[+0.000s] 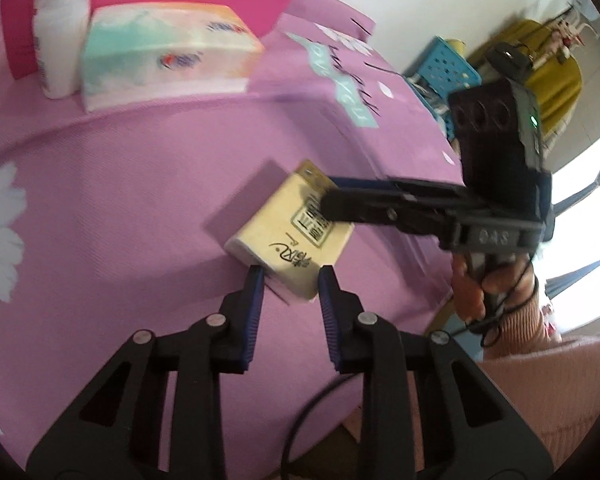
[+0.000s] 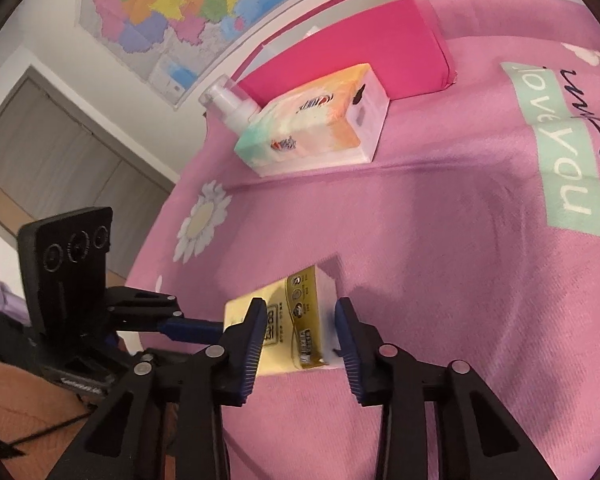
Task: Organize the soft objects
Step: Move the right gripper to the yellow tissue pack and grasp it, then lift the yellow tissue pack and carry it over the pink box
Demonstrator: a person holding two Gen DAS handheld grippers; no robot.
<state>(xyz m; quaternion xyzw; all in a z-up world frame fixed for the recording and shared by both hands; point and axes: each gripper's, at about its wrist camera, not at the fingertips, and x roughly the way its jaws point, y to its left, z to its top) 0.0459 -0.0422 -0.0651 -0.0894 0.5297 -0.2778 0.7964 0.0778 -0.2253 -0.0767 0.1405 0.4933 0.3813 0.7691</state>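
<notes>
Pink bedspread under both grippers: left gripper and right gripper each clamp the yellow tissue pack between their pads.

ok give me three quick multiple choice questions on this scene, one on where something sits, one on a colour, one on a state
1. Where does the white bottle stand?
A. right beside the big pastel tissue pack
B. on top of the small yellow tissue pack
C. on the floor

2. What colour is the cloth under the packs?
A. green
B. pink
C. grey

3. What is between the fingers of the left gripper?
A. nothing
B. the near end of the small yellow tissue pack
C. the white bottle

Answers: 1 A, the bottle stands against that pack in front of the magenta box. 2 B, pink cloth with white daisies. 3 B, the blue pads flank the pack's end, while the right gripper straddles it too.
</notes>
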